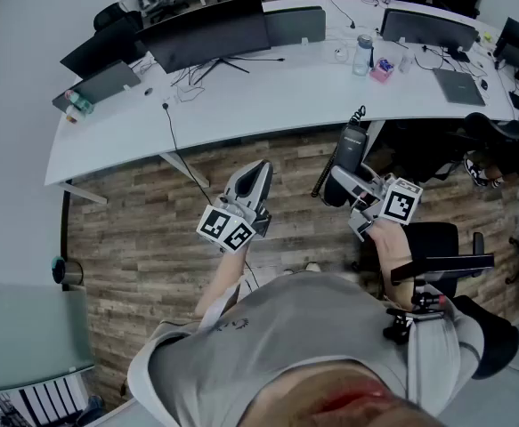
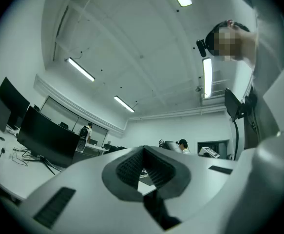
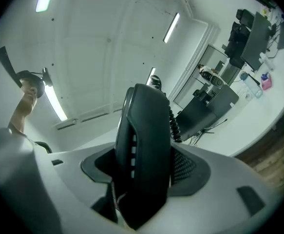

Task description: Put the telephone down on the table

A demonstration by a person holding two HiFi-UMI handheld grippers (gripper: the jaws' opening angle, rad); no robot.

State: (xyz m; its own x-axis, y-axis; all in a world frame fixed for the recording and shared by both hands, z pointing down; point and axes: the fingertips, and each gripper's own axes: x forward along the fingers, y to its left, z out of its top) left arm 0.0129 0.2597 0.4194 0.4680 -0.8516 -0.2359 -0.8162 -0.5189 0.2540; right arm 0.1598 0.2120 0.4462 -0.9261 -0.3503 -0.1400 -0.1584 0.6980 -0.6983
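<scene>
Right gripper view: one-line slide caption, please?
Right gripper shut on the black telephone, coiled cord behind it, white table and monitors beyond.

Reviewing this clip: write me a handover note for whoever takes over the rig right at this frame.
Left hand-held gripper: shut, empty, held over the wooden floor.
Right hand-held gripper: shut on the black telephone, with its coiled cord alongside.
Telephone: in the air above the floor, short of the white table.
Done: telephone is in the grip.
Left: carry it over the table, lower it onto a bare patch, open the jaws.
</scene>
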